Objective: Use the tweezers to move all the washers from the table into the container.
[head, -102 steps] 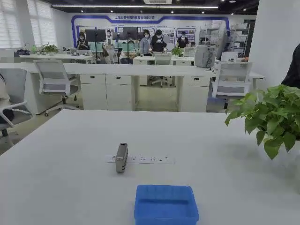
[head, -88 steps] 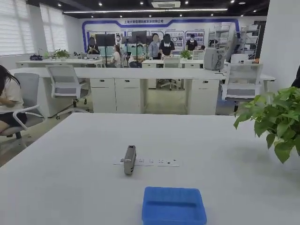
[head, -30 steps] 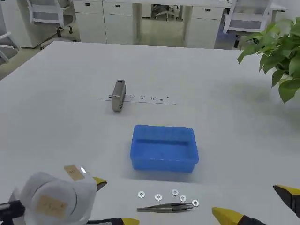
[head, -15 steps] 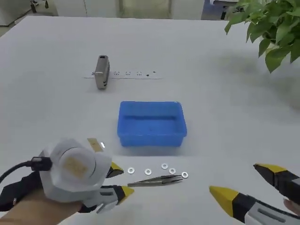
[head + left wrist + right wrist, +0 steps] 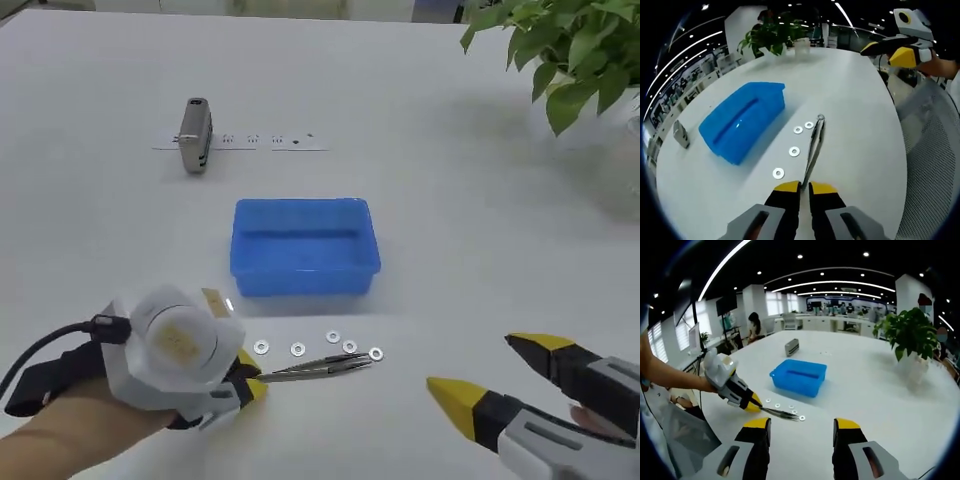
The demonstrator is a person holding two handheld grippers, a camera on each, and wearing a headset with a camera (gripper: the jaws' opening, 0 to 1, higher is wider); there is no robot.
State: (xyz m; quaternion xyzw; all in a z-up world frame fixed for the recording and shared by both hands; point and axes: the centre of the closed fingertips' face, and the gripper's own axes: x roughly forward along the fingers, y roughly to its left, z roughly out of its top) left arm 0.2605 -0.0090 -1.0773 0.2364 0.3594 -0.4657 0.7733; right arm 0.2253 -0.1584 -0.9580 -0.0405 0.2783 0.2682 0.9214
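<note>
White desk (image 5: 450, 200): left hand-held gripper (image 5: 804, 186) pinching tweezers (image 5: 813, 145) end, washers (image 5: 794, 150) just ahead; right hand-held gripper (image 5: 801, 426) spread.

Plenty of bare table (image 5: 480, 250) right of the washers (image 5: 298, 349) for the right gripper (image 5: 469, 362) to slip in, but the blue container (image 5: 305, 245) walls off the far side and the left gripper (image 5: 248, 376) plugs the handle end of the tweezers (image 5: 315, 367).

The rear end of the tweezers (image 5: 813, 147) is hidden between the jaws of the left gripper (image 5: 805, 186). In the head view, the body of the right gripper (image 5: 470, 363) is cut off by the bottom and right edges. The plant (image 5: 560, 50) is cut off at the top right. In the right gripper view, the washers (image 5: 784, 405) are too small to count.
</note>
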